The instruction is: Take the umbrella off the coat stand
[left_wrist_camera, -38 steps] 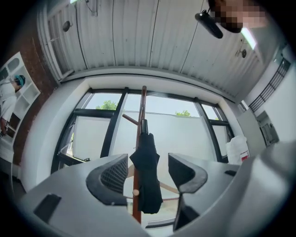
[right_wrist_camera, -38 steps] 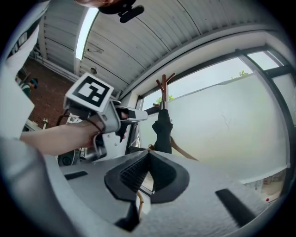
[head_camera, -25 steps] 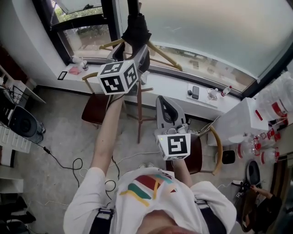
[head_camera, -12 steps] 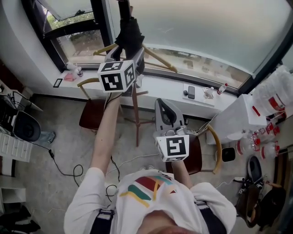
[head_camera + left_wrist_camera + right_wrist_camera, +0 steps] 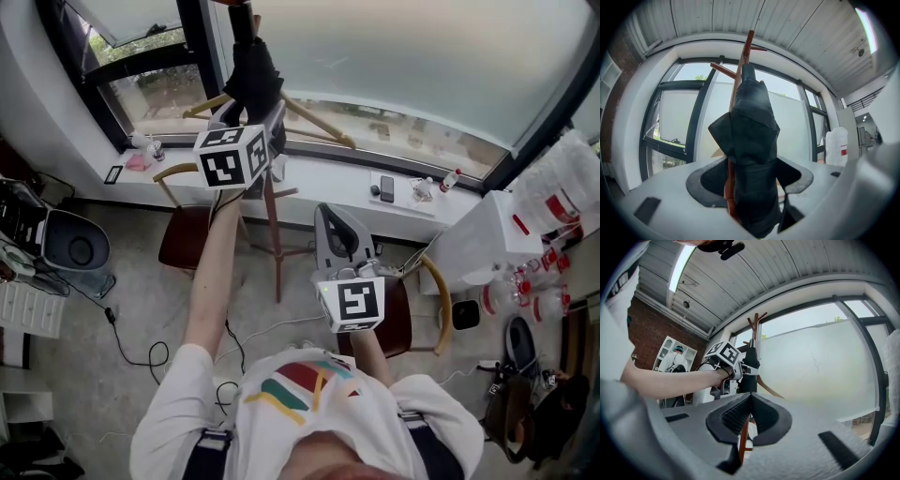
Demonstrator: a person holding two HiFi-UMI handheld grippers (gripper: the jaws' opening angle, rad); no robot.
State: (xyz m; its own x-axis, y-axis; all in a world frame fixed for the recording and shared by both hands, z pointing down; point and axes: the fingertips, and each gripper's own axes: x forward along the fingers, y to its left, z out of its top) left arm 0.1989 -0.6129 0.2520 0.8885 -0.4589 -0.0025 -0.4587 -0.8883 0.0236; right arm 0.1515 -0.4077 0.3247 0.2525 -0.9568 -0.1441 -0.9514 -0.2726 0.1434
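Umbrella caught, but not yet off the stand

The left gripper (image 5: 752,177) is raised high and its jaws are clamped on the folded black umbrella (image 5: 752,124). The umbrella hangs close against the red-brown pole of the coat stand (image 5: 748,44), at the far left of the scene before the window (image 5: 403,56). The right gripper (image 5: 751,401) waits lower and nearer, well apart from the stand, with its jaws together and nothing between them. I judge the grasp is done; what is left is to lift the umbrella free of the pegs and bring it away.
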